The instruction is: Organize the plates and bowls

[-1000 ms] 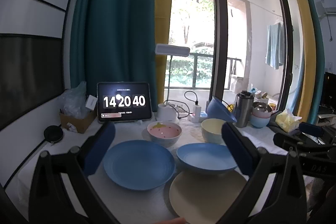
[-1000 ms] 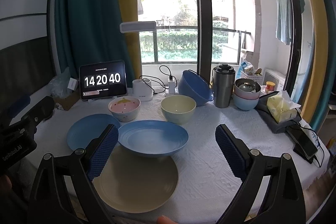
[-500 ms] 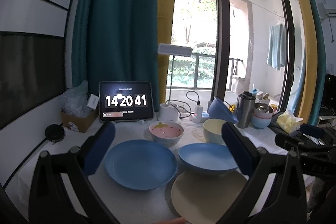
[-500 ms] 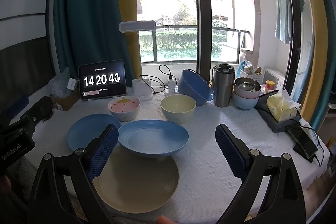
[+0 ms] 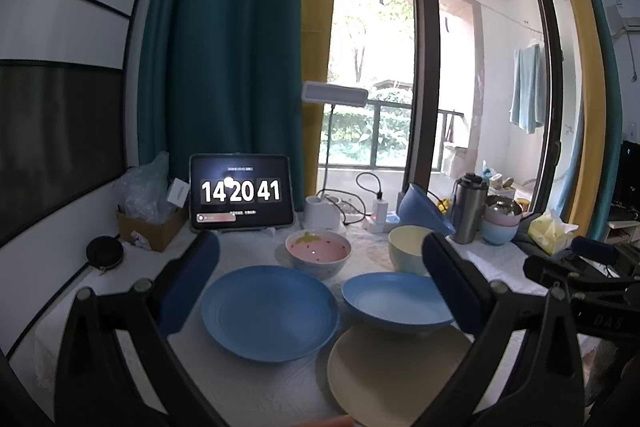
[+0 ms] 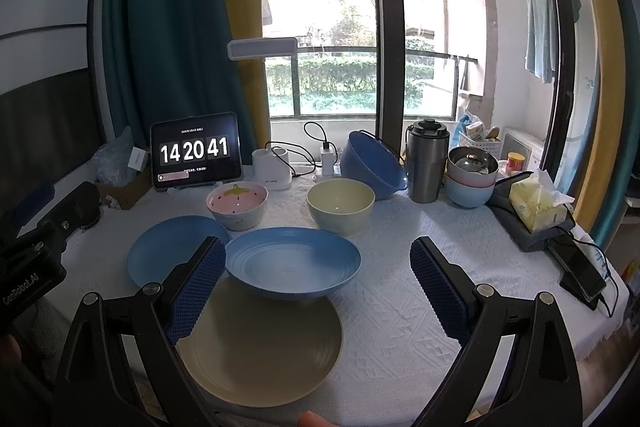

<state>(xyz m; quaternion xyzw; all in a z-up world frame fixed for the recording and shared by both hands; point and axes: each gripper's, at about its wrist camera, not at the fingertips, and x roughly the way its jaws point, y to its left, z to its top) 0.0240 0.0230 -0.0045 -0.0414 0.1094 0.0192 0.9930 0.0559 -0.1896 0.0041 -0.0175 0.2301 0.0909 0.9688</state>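
Both tools hang over the near edge of the worktop with jaws spread wide, and neither holds or touches anything: the left tool (image 5: 320, 275) frames the flat blue plate (image 5: 270, 313), and the right tool (image 6: 316, 283) frames the deep blue plate (image 6: 292, 265). White textured cloth covers the worktop (image 6: 420, 267), which stands before a tall window with teal and yellow curtains. Along the far edge, from left to right, stand a tablet (image 6: 196, 157) showing 14 20 41, a white lamp base (image 6: 272, 169), a large blue bowl (image 6: 374, 167) tipped on its side, a steel flask (image 6: 426, 161) and a stack of small bowls (image 6: 472, 179), with a tissue pack (image 6: 538, 205) farther right. Nearer sit a pink strawberry bowl (image 6: 237, 205) on the left and a pale yellow bowl (image 6: 340, 205) to its right, apart from each other. The deep blue plate rests partly on the far rim of a beige plate (image 6: 260, 345), which lies nearest of all, just beyond the right tool's fingertips. The flat blue plate lies left of both, its right rim passing behind the right tool's left finger (image 6: 196, 283).
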